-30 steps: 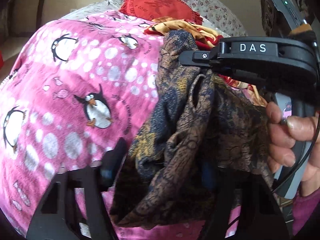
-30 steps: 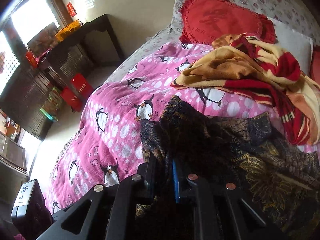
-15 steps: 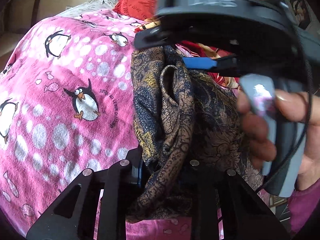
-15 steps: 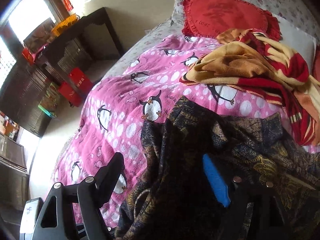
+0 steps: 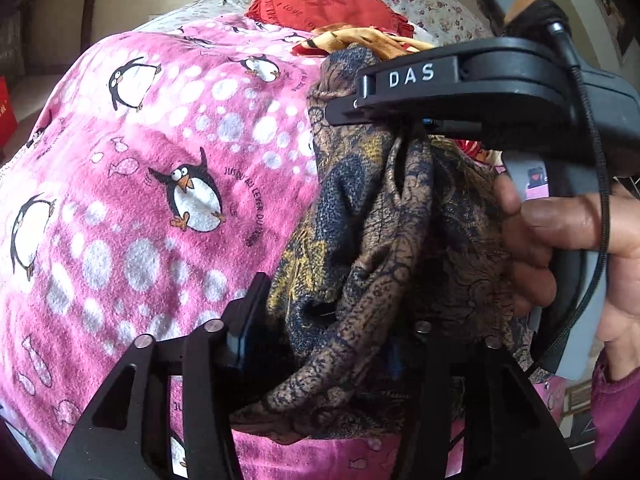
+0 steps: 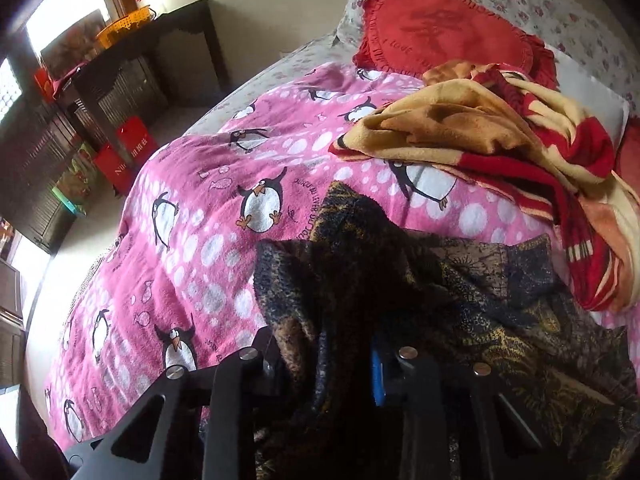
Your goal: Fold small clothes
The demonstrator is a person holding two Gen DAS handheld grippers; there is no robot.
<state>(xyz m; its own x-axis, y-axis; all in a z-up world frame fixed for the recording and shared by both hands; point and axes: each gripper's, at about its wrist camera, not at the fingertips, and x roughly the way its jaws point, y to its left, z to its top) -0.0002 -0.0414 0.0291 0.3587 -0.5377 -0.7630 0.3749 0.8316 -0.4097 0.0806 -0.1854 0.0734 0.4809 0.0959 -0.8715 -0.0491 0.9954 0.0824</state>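
Bed (image 6: 248,80) covered by a pink penguin blanket (image 5: 168,168), with a red cushion (image 6: 444,32) at 12 o'clock and a crumpled red-and-yellow blanket (image 6: 500,136) at about 2 o'clock in the right wrist view. The garment (image 5: 368,240), a dark patterned cloth in brown, gold and navy, is bunched and lifted partly off the blanket; its long axis runs from 6 to 12 o'clock in the left wrist view, spanning the two tools. Left hand-held gripper (image 5: 332,340): at the garment's lower end, jaws about half apart and opening, a thick roll of cloth between them; whether the pads press it cannot be told. Right hand-held gripper (image 6: 324,360): held by a hand (image 5: 568,256) at 3 o'clock in the left wrist view, at the garment's upper end near 12 to 1 o'clock from the left tool; jaws narrowly apart and closing, a fold of cloth between them. Both tools lie equally near the garment; the coming fold likely depends on drawing these two ends apart along that axis.
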